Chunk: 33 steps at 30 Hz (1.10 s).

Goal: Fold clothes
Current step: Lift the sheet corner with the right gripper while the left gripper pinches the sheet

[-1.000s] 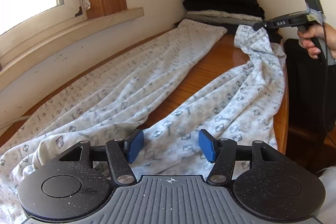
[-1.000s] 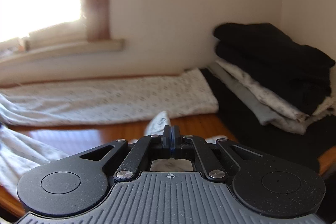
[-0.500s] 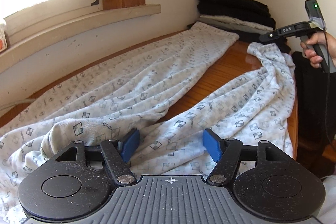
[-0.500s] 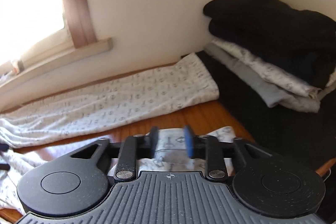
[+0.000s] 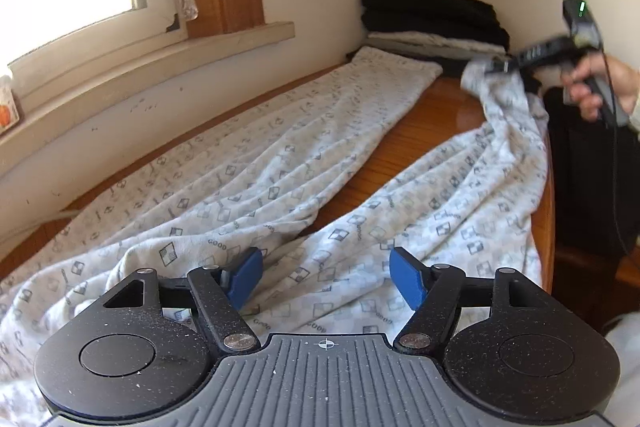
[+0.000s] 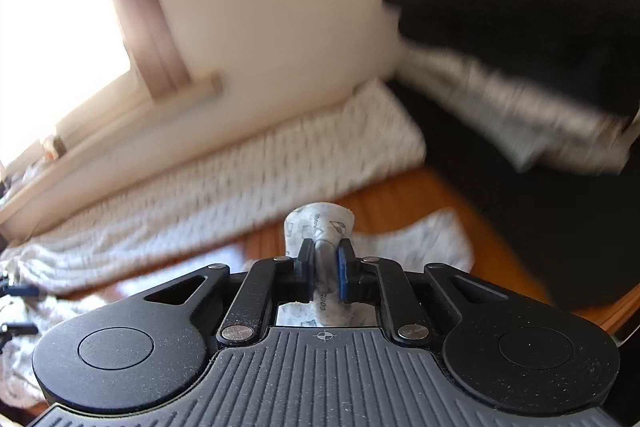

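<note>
White patterned pyjama trousers [image 5: 256,163] lie spread on a wooden table [image 5: 432,119], one leg along the wall, the other near the table's right edge. My left gripper [image 5: 326,277] hovers open just above the cloth near the crotch, nothing between its blue pads. My right gripper [image 6: 325,269] is shut on the cuff of the near leg [image 6: 320,223], which bunches up between the pads. In the left wrist view the right gripper [image 5: 496,67] holds that cuff lifted at the far right, with a hand [image 5: 600,87] on its handle.
A stack of folded clothes [image 5: 432,19], black on top and light below, sits in the far corner on a black cloth [image 6: 540,219]. A window sill [image 5: 140,67] runs along the left wall. The table's right edge [image 5: 550,187] drops off beside a dark object.
My right gripper opened about half a second ago, then shut again on the leg cuff and lifted it. My left gripper moved slightly forward over the cloth and stayed open.
</note>
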### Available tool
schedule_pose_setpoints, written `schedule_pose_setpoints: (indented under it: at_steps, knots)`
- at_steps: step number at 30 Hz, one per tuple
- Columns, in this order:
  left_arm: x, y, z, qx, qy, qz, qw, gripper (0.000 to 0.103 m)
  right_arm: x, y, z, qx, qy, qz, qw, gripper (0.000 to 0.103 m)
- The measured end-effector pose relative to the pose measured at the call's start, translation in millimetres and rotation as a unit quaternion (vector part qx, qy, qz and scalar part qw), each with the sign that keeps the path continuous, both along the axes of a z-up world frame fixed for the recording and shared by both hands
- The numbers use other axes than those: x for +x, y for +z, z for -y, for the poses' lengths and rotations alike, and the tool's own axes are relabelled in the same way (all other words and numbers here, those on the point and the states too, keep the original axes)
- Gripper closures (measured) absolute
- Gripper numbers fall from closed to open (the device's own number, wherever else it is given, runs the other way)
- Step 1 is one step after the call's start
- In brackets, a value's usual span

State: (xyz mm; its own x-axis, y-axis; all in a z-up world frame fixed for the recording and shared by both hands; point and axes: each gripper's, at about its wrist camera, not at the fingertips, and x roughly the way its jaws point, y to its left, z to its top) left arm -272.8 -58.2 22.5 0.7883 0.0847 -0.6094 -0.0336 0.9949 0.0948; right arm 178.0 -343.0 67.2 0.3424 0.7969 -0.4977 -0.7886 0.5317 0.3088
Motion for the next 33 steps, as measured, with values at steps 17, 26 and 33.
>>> schedule_pose_setpoints:
  at_steps: [17,26,33]
  knots:
    - [10,2,-9,-0.014,-0.021,-0.004,0.9997,0.086,-3,23,74,0.045,-0.141,0.083,0.986,0.097]
    - [11,26,-28,-0.05,0.004,0.064,0.9967,0.103,-9,45,114,0.075,-0.157,0.091,0.981,0.099]
    - [32,41,-53,-0.081,0.048,0.105,0.9899,0.103,-5,74,111,0.108,-0.165,0.098,0.975,0.099]
